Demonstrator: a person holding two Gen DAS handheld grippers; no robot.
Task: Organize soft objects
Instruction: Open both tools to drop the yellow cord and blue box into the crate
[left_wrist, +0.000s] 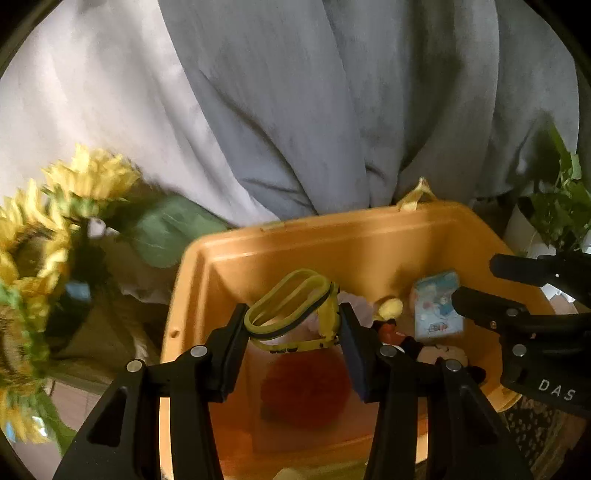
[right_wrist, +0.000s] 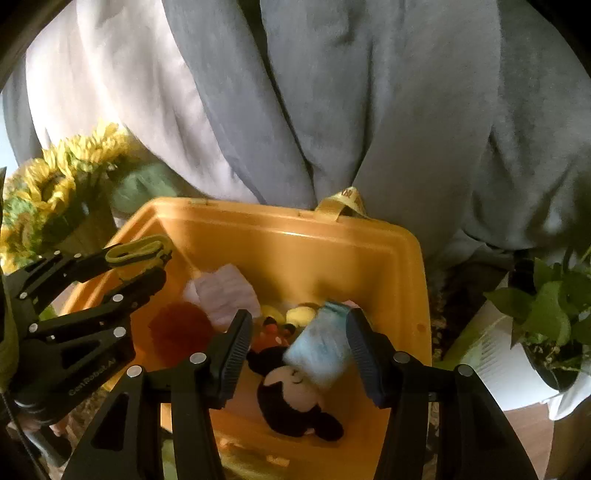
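Observation:
My left gripper (left_wrist: 291, 321) is shut on a yellow and black strap loop (left_wrist: 288, 302) and holds it over the left part of an orange plastic bin (left_wrist: 332, 225). The right wrist view shows that gripper (right_wrist: 162, 264) with the loop (right_wrist: 136, 251) at the bin's left rim. My right gripper (right_wrist: 299, 317) hovers over the bin (right_wrist: 295, 221) with its jaws apart and nothing pressed between them. Beyond its fingers a light blue packet (right_wrist: 321, 347) stands inside. In the bin lie a black mouse plush (right_wrist: 291, 391), a red pom-pom (right_wrist: 181, 328), a white cloth (right_wrist: 229, 291) and a yellow plush (right_wrist: 301, 314).
Grey curtains (left_wrist: 295, 110) hang right behind the bin. Artificial sunflowers (left_wrist: 55, 229) crowd the left side. A potted green plant (right_wrist: 546, 310) stands on a white box at the right. A yellow ribbon (right_wrist: 347, 201) hangs over the bin's far rim.

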